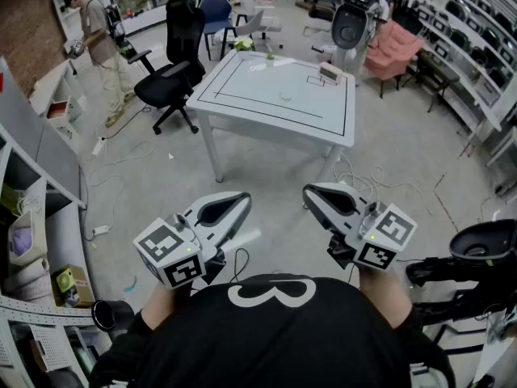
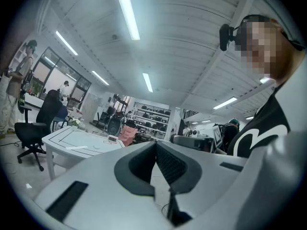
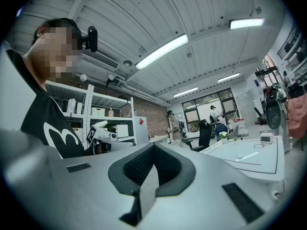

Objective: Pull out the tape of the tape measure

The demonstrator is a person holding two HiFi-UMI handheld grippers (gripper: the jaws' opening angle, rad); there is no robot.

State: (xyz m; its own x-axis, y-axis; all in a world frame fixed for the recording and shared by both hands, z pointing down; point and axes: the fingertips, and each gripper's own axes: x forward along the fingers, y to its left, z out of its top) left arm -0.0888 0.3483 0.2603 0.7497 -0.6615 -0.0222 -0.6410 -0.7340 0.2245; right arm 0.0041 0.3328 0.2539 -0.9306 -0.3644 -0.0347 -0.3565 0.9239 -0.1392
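Grey concrete floor [image 1: 266, 192]: strewn with loose cables, seen from steeply above.

White square table with a black line border [image 1: 242, 87]: set in the middle of the room, well ahead of both grippers.

Black swivel office chair [image 1: 174, 63]: placed just beside the table's left edge.

Pink armchair [image 1: 393, 47]: placed beyond the table's far right corner.

Standing person [image 1: 97, 43]: seen at the far left, near the window.

Left gripper, pale grey with a black-and-white marker cube [image 1: 245, 199]: held level close to the wearer's black shirt. Its jaws are pressed together [image 2: 156, 145] and nothing is gripped.

Right gripper, of the same make [image 1: 311, 191]: held level beside the left one and apart from it. Its jaws are likewise pressed together [image 3: 153, 147] on nothing.

Small pale box [image 1: 331, 73]: set near the table's far right corner.

Small round pale object [image 1: 284, 96]: laid near the table's middle, well apart from both grippers. The tape measure cannot be picked out with certainty among these small items
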